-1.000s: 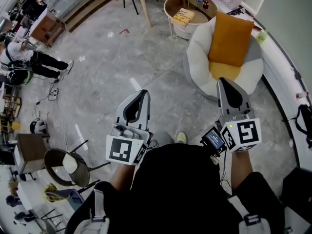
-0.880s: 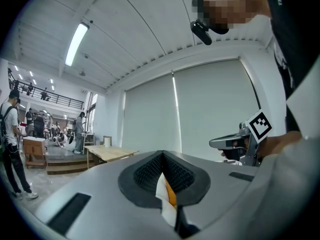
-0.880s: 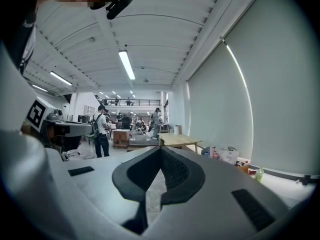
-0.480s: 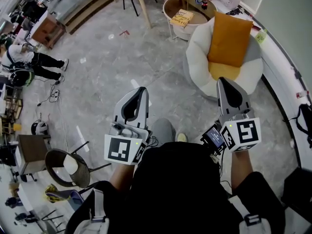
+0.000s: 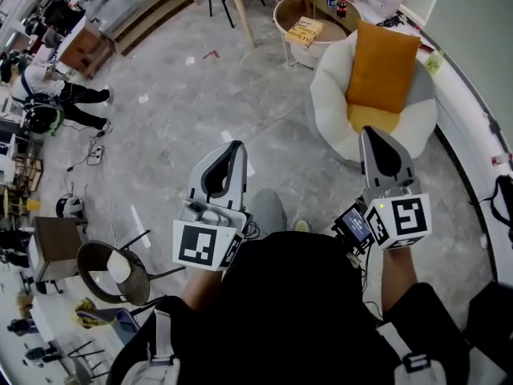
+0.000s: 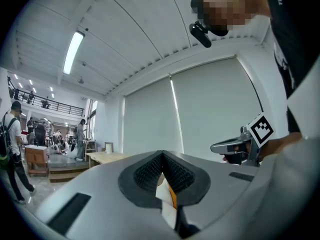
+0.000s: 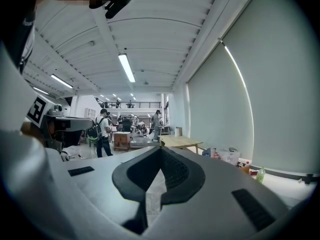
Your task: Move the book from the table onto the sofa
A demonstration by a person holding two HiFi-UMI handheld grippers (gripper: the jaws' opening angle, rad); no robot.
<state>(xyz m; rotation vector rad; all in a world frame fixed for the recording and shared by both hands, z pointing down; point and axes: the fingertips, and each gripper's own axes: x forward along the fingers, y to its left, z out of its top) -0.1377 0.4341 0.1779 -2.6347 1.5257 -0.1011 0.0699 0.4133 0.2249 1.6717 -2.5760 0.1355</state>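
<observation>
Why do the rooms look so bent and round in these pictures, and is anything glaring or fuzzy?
Head view: the floor bows like a bowl, evenly lit and sharp. Left gripper view: a round picture with dark corners, and the ceiling lamp glares white. Right gripper view: the same round frame, and the window blind curves.

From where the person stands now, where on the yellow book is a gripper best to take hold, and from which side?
Probably its near edge, coming in low from the person's side. The book lies flat, close to the round table's near rim, so only an edge offers the jaws its thickness.
</observation>
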